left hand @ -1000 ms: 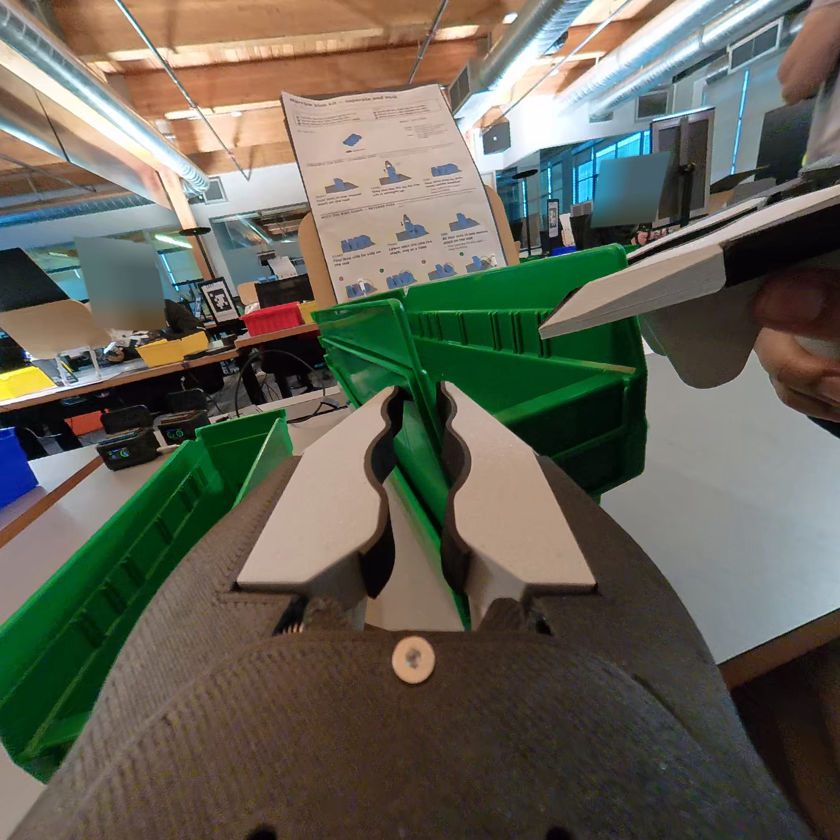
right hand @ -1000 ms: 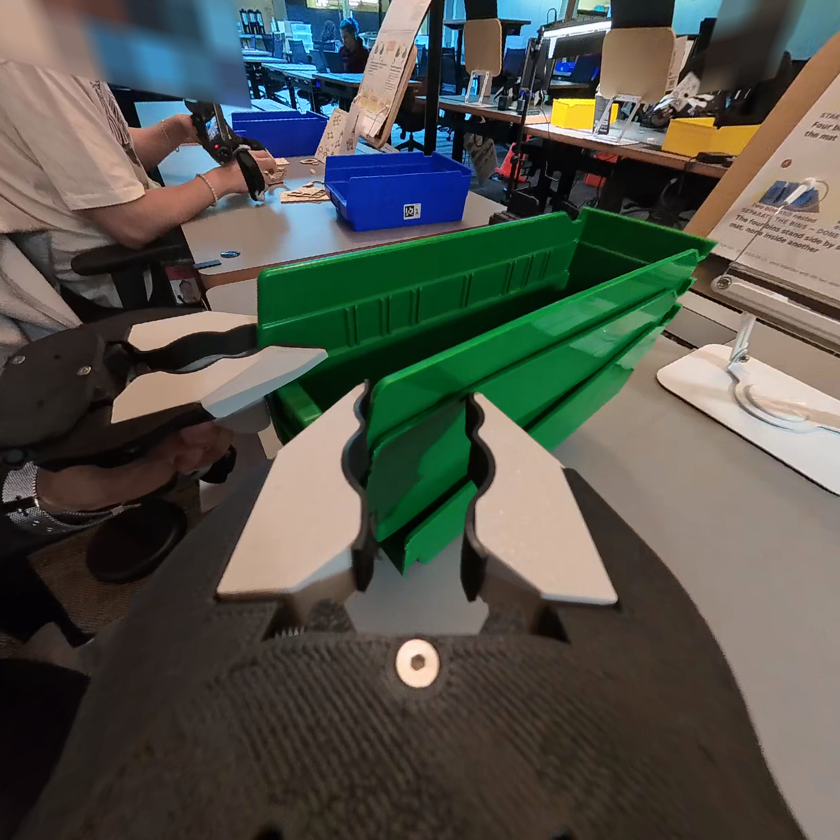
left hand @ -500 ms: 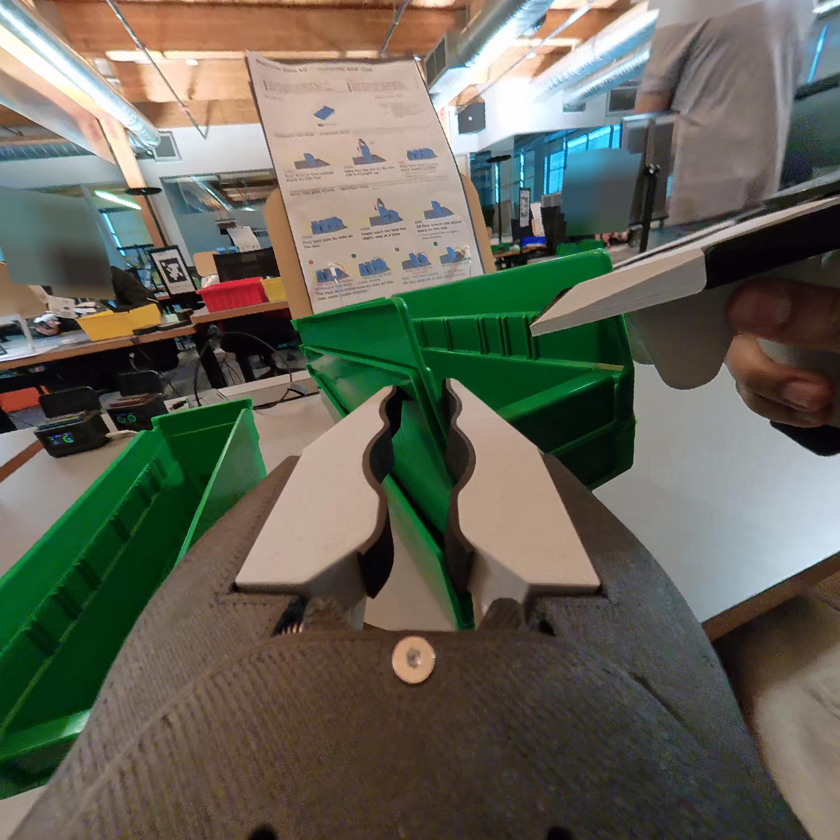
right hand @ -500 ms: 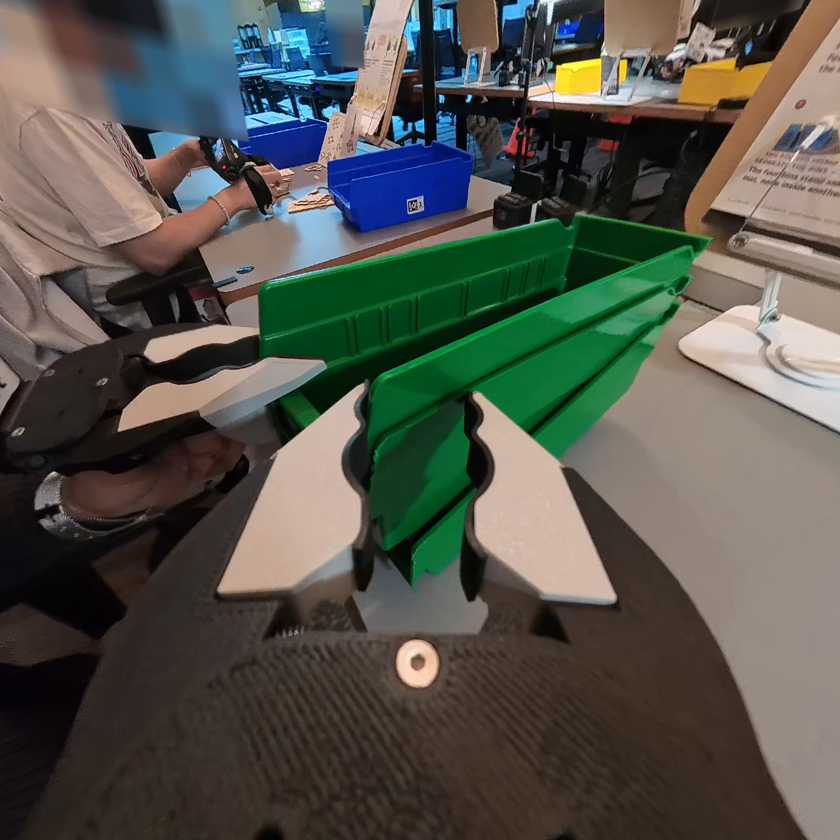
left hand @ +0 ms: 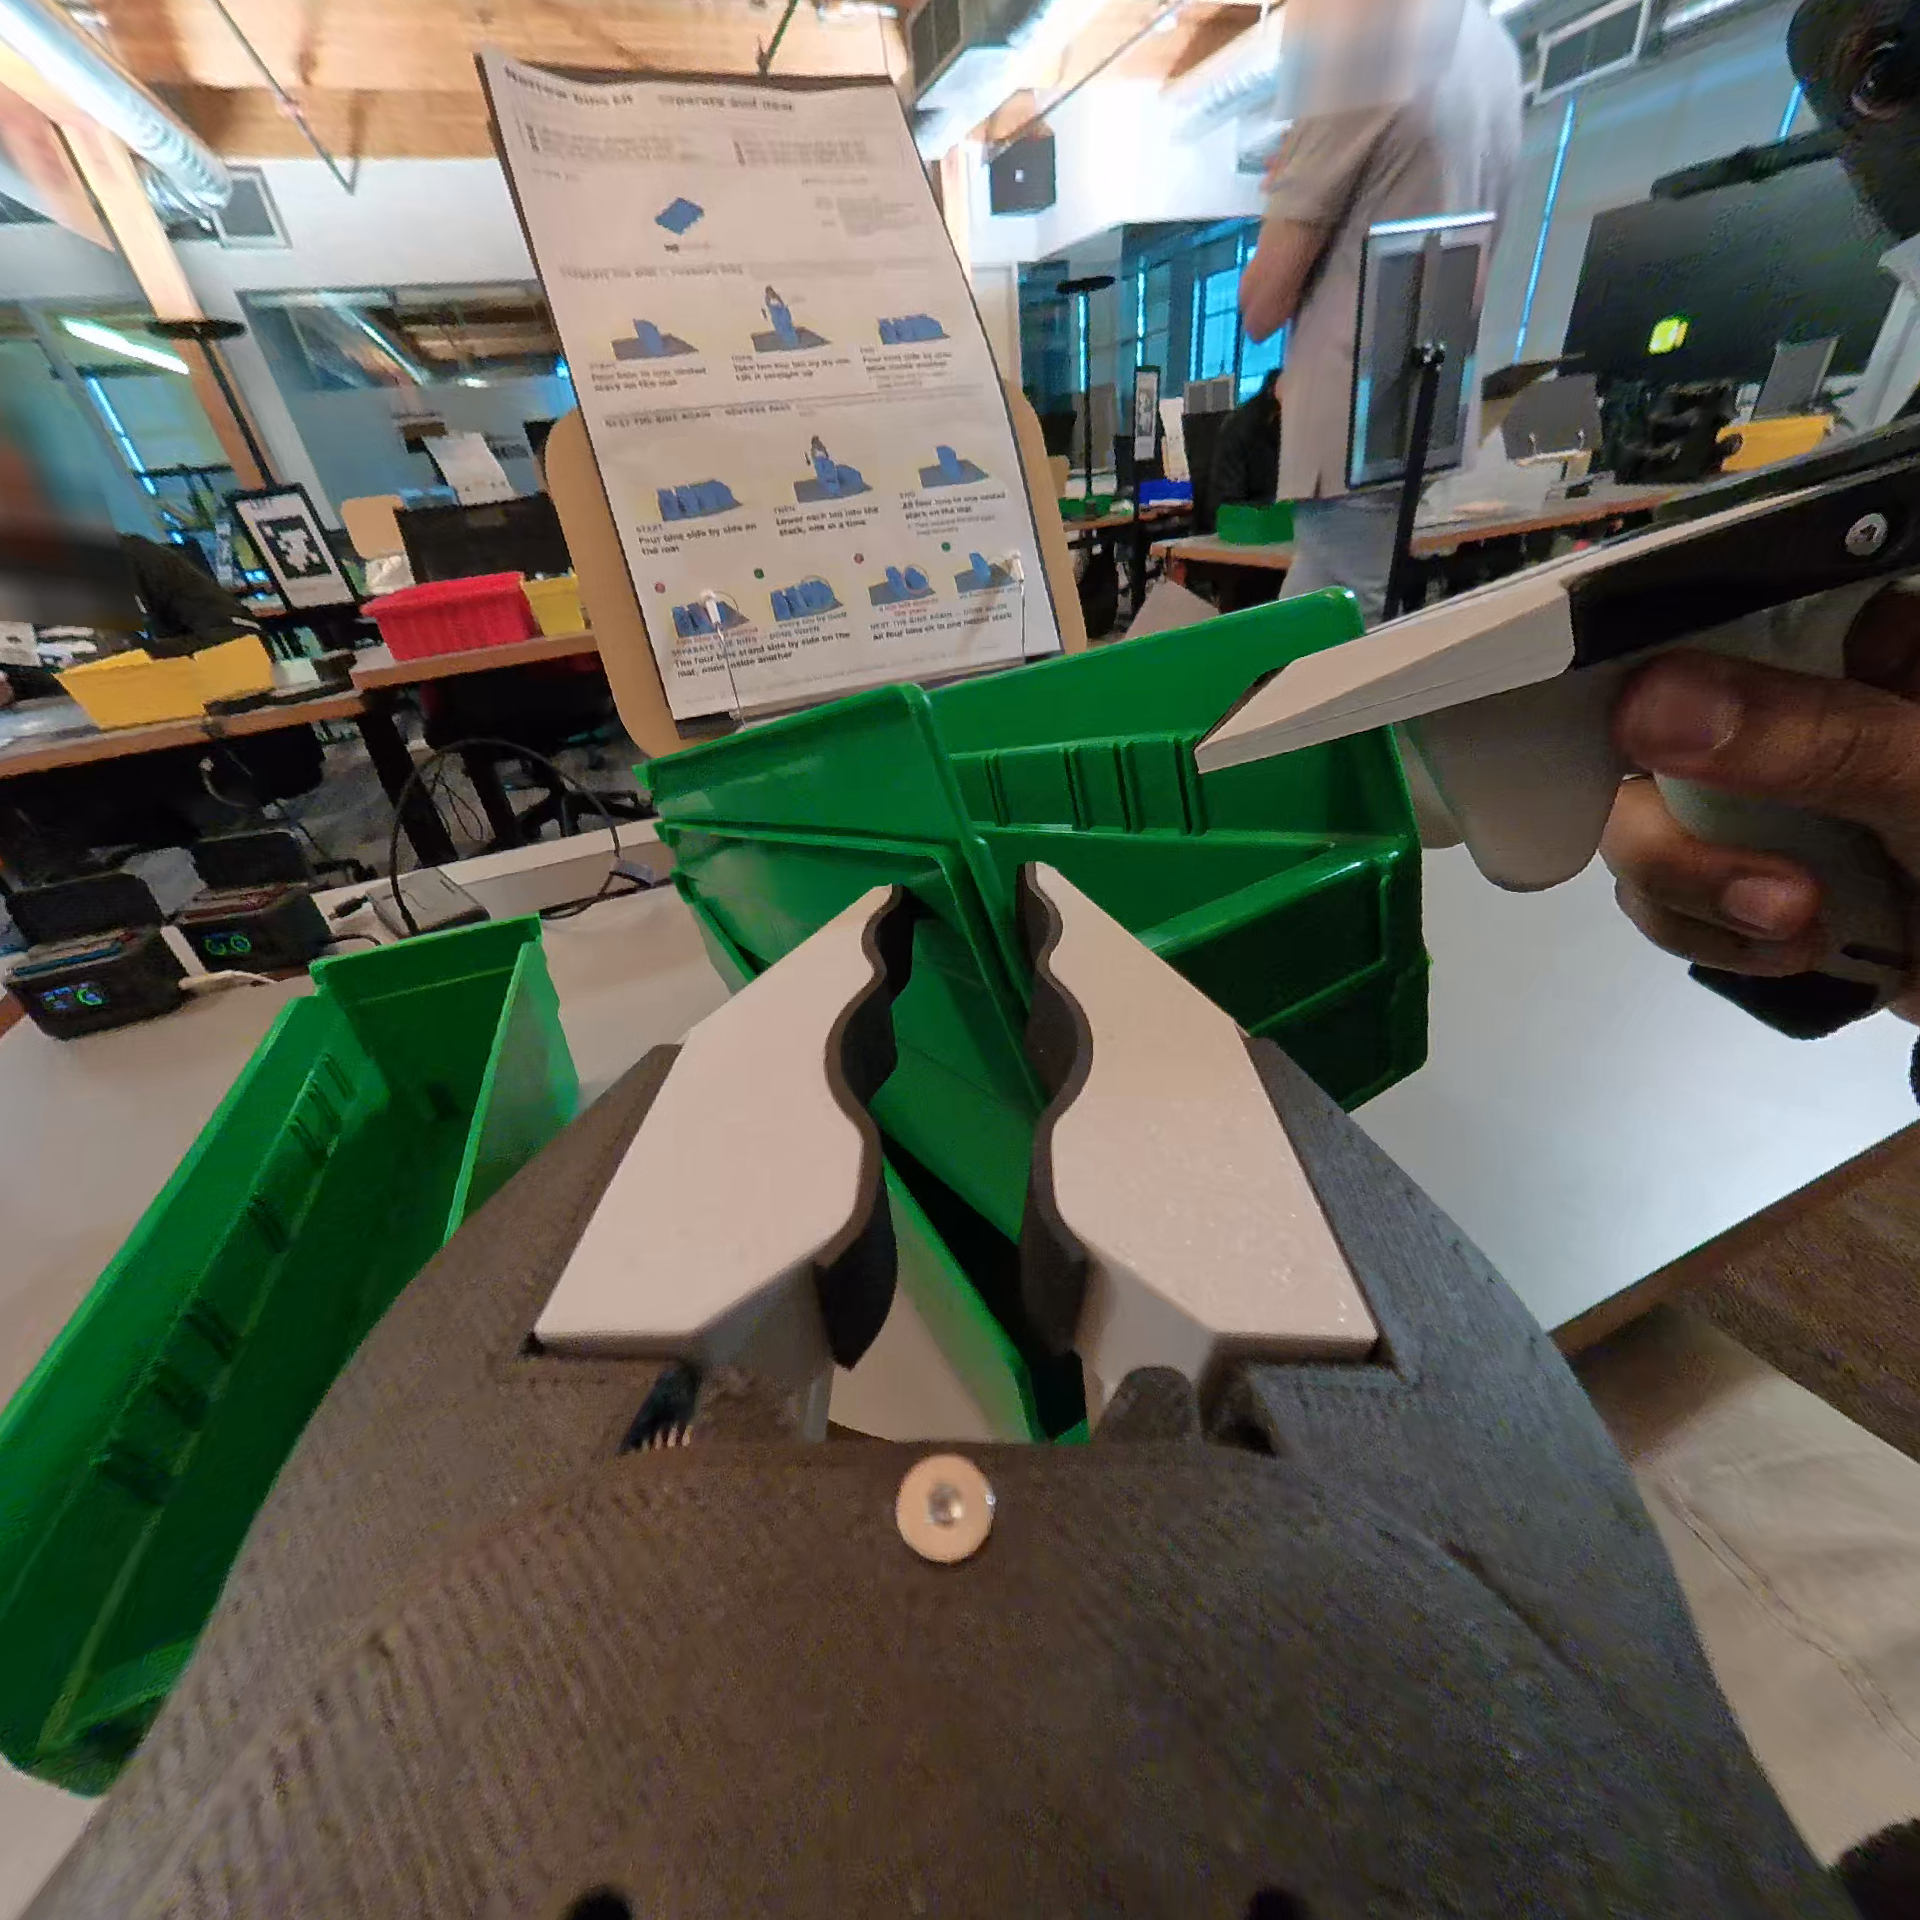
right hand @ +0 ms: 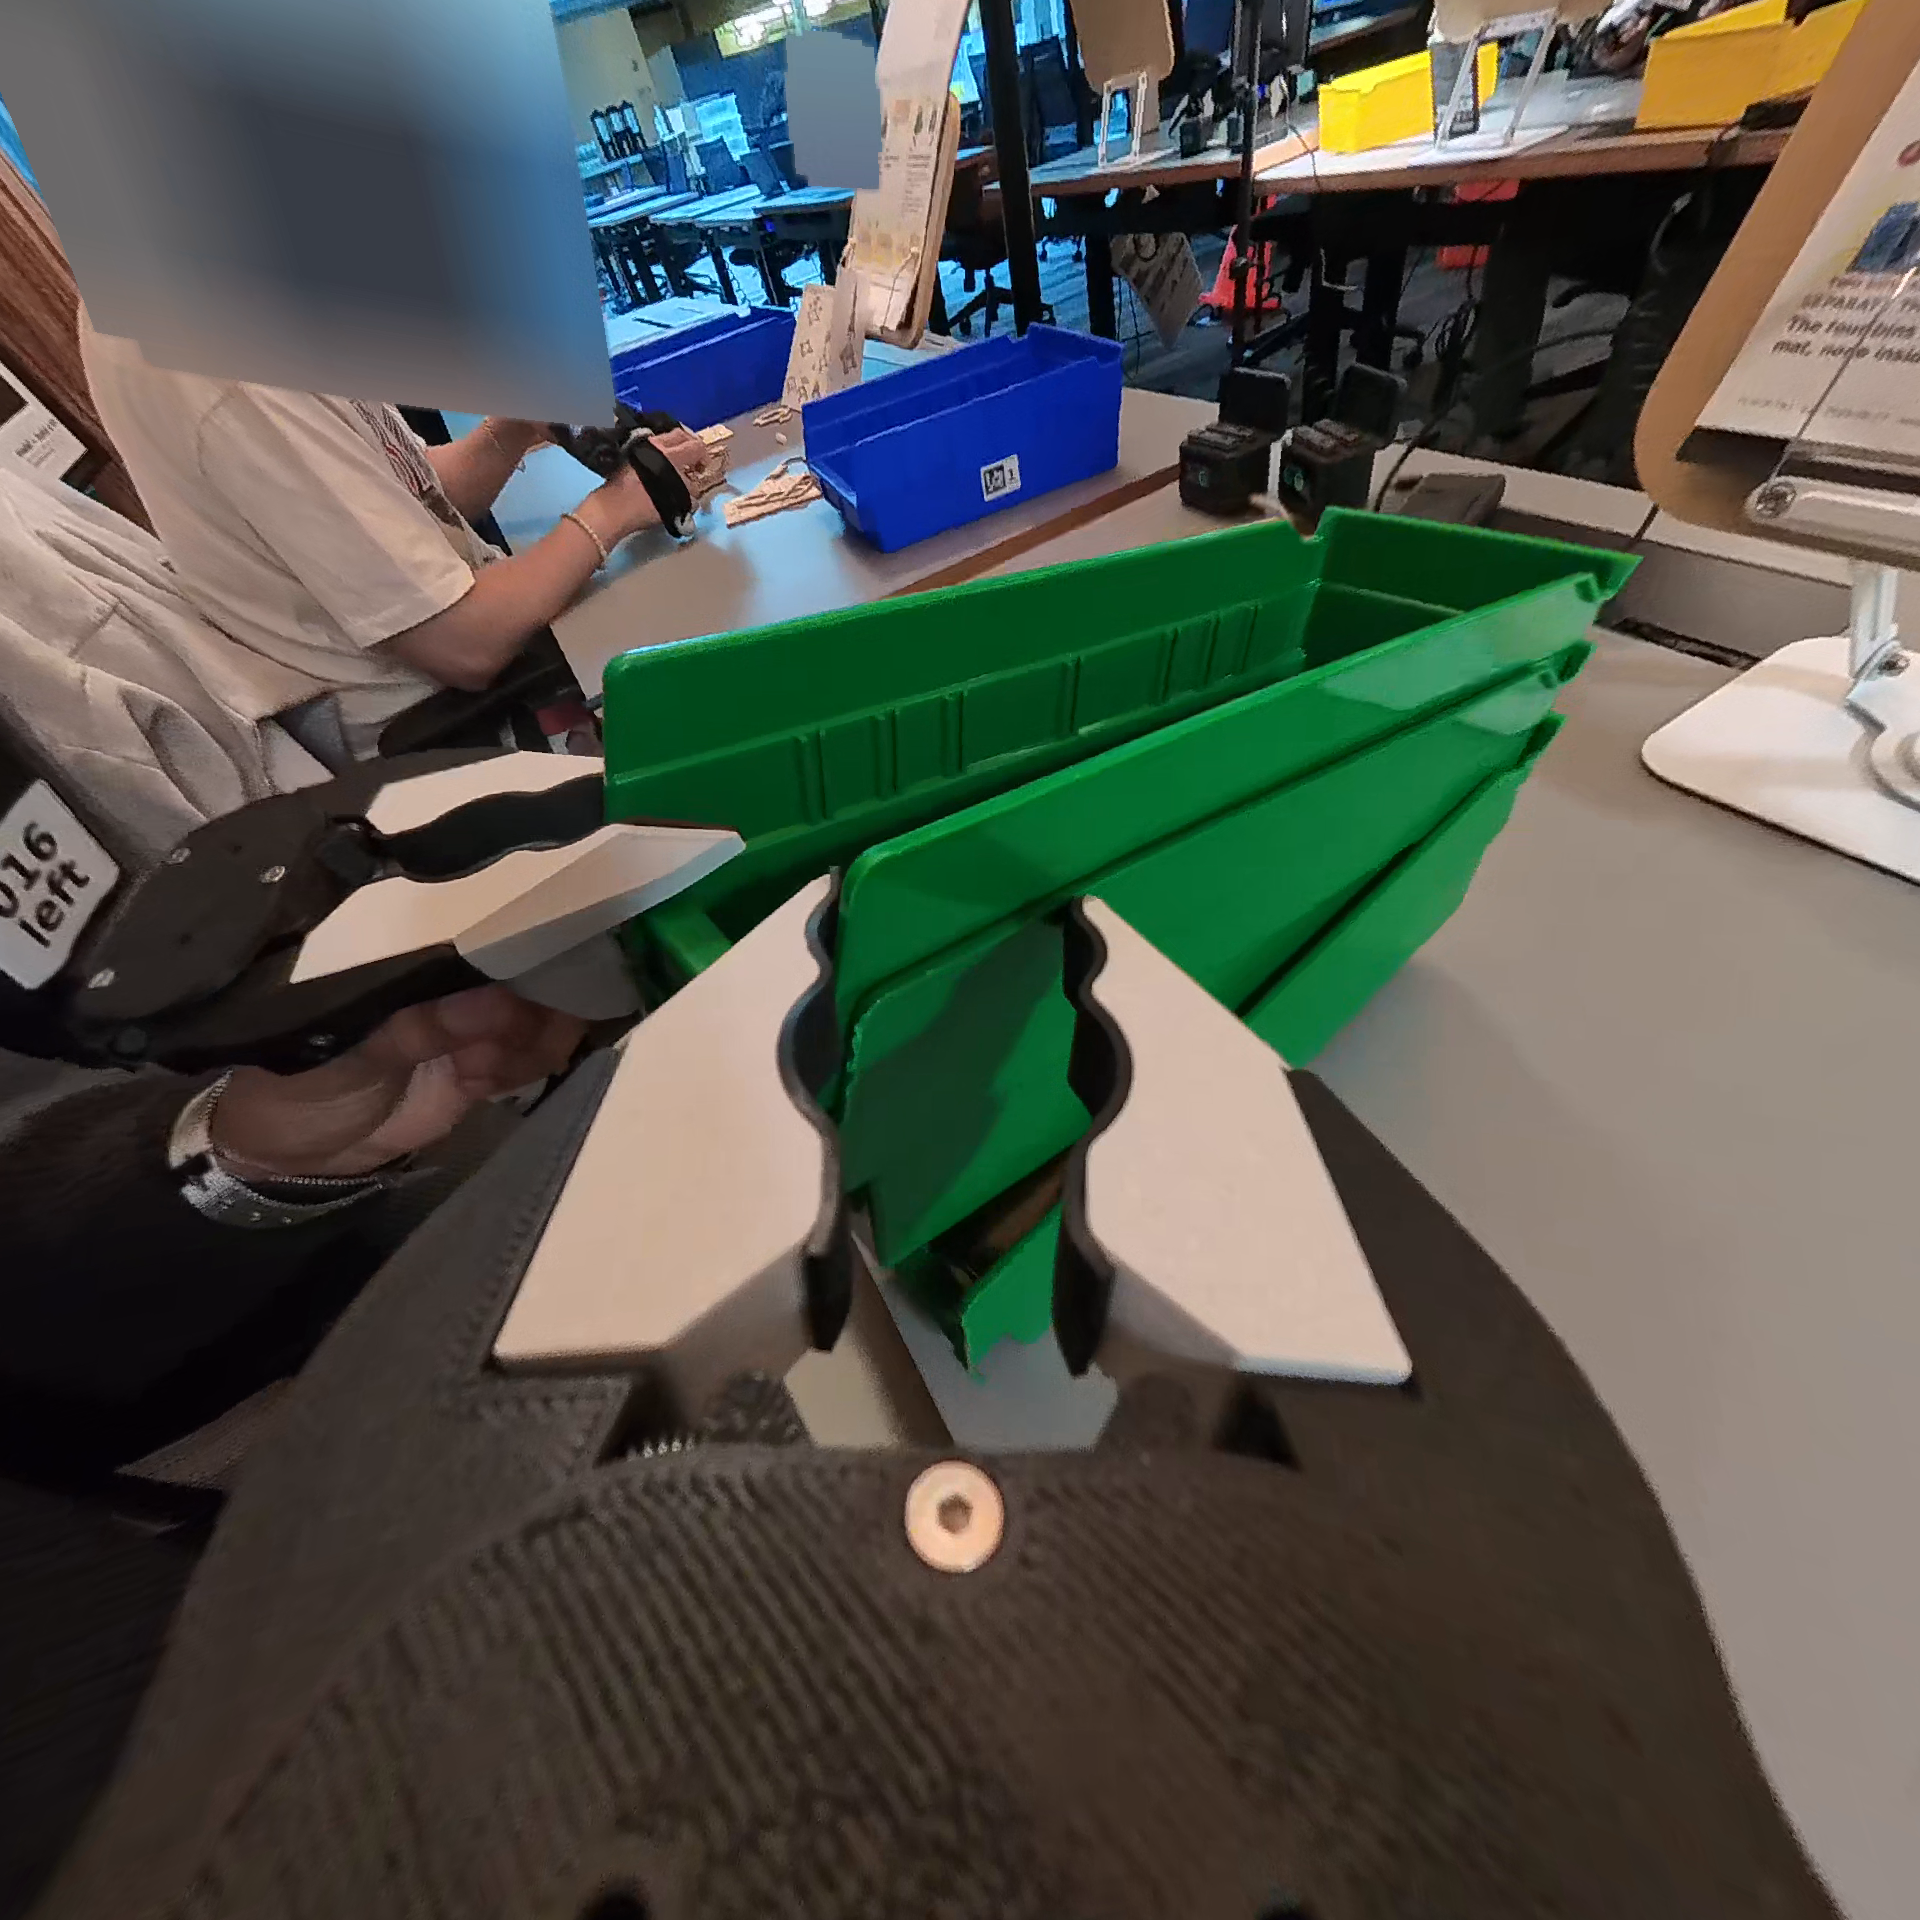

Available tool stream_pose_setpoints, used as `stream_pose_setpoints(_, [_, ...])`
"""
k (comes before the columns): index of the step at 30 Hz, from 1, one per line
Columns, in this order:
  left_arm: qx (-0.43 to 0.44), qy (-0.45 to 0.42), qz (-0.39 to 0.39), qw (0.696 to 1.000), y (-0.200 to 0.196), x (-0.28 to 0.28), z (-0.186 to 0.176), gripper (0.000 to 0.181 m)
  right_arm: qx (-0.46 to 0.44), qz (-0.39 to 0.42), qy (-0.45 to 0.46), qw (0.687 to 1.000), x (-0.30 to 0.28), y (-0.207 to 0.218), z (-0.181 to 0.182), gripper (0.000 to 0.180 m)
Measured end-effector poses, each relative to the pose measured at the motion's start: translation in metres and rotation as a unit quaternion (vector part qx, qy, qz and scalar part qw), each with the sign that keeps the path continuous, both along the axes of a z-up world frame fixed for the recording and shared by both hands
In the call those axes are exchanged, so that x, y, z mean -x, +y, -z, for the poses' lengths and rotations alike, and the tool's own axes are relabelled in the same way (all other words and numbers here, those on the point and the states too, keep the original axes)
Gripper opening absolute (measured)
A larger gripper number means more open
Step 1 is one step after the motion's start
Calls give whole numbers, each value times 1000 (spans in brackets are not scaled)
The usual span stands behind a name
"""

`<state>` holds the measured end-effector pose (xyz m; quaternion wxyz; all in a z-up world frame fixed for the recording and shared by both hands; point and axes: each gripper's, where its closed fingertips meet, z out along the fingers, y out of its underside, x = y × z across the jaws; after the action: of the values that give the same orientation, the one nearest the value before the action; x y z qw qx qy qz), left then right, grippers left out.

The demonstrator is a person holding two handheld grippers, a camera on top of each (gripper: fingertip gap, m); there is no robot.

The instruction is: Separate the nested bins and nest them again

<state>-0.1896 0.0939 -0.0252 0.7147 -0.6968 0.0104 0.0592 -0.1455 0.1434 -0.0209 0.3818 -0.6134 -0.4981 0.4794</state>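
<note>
A stack of nested green bins lies on the grey table. The top bin is tilted, its near end raised above the ones below. My right gripper is shut on that bin's right wall near the front end. My left gripper is shut on the left wall of the same top bin; the lower bins show under it. The left gripper also shows in the right wrist view, and the right gripper in the left wrist view. One separate green bin lies alone to the left.
An instruction sheet on a stand rises behind the bins, its white base at the right. The table's front edge is close. Black chargers sit far left. A blue bin and a seated person are at another table.
Both grippers have risen with the top bin; its near end has come up farther out of the stack, and the bin walls fan apart more.
</note>
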Motion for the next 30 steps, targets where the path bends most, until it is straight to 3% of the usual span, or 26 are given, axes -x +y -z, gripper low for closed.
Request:
stream_pose_setpoints(7, [-74, 70, -22, 995, -6, -2, -11, 17, -78, -4, 41, 996, -1, -5, -11, 40])
stream_pose_setpoints(17, [-71, 40, -19, 996, 0, -3, 29, 17, -82, 0, 27, 996, -3, 0, 27, 39])
stream_pose_setpoints(30, [-67, 109, -32, 991, 10, 2, 52, 16, -126, -1, 19, 992, 0, 8, 52, 39])
